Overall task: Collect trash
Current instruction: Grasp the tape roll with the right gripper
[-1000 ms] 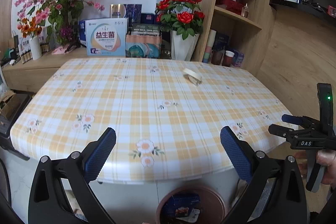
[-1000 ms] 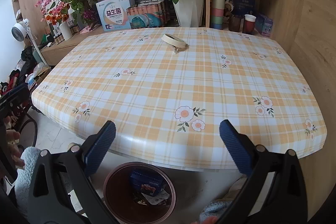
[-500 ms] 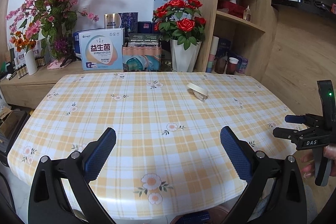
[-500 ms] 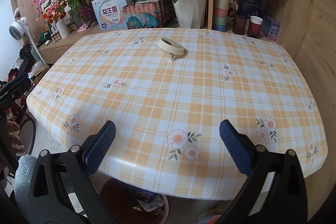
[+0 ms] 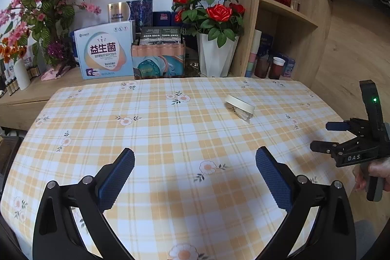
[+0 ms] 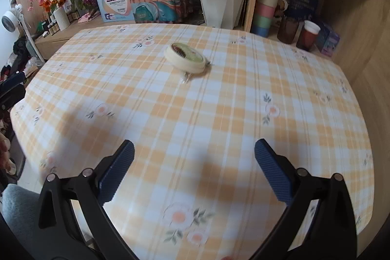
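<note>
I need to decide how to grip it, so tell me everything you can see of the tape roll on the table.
The tape roll is a flat cream ring, like paper masking tape, lying on its side on the checked tablecloth, toward the far middle of the table. Its open core shows something greenish and dark inside. A crumpled clear scrap, perhaps film, lies against its near edge. Neither gripper touches it; both are open and well short of it.

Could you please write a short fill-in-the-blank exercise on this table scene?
1. The tape roll lies on the checked ____.
2. Both the left gripper and the right gripper have their jaws ____.
3. The white vase behind the table holds ____ roses.
4. Neither gripper is ____ the tape roll.

Missing words: tablecloth; open; red; touching
</note>
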The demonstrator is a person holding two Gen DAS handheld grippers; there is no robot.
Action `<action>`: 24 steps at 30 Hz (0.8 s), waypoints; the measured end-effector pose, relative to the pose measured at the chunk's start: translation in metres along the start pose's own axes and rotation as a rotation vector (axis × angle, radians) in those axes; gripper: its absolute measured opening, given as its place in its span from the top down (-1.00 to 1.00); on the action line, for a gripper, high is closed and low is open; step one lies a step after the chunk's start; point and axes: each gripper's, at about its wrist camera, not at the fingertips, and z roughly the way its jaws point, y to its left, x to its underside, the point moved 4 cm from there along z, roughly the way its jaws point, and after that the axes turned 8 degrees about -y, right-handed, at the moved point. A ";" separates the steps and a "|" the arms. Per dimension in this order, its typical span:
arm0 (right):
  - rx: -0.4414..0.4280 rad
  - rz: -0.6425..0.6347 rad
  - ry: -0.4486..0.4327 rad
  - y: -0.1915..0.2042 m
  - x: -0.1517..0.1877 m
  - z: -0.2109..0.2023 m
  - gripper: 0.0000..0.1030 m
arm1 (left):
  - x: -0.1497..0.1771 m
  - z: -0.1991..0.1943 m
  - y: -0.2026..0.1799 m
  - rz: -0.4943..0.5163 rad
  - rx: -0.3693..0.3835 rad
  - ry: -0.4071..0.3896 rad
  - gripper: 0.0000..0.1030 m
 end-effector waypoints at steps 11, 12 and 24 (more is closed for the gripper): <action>-0.057 -0.059 -0.020 0.001 -0.064 0.096 -0.88 | -0.015 0.070 0.026 -0.050 -0.013 0.050 -0.89; -0.058 -0.062 -0.018 0.003 -0.069 0.104 -0.88 | -0.016 0.075 0.028 -0.051 -0.016 0.053 -0.89; -0.153 0.278 -0.001 -0.012 -0.104 0.177 -0.89 | -0.015 0.113 0.043 -0.081 -0.018 0.083 -0.88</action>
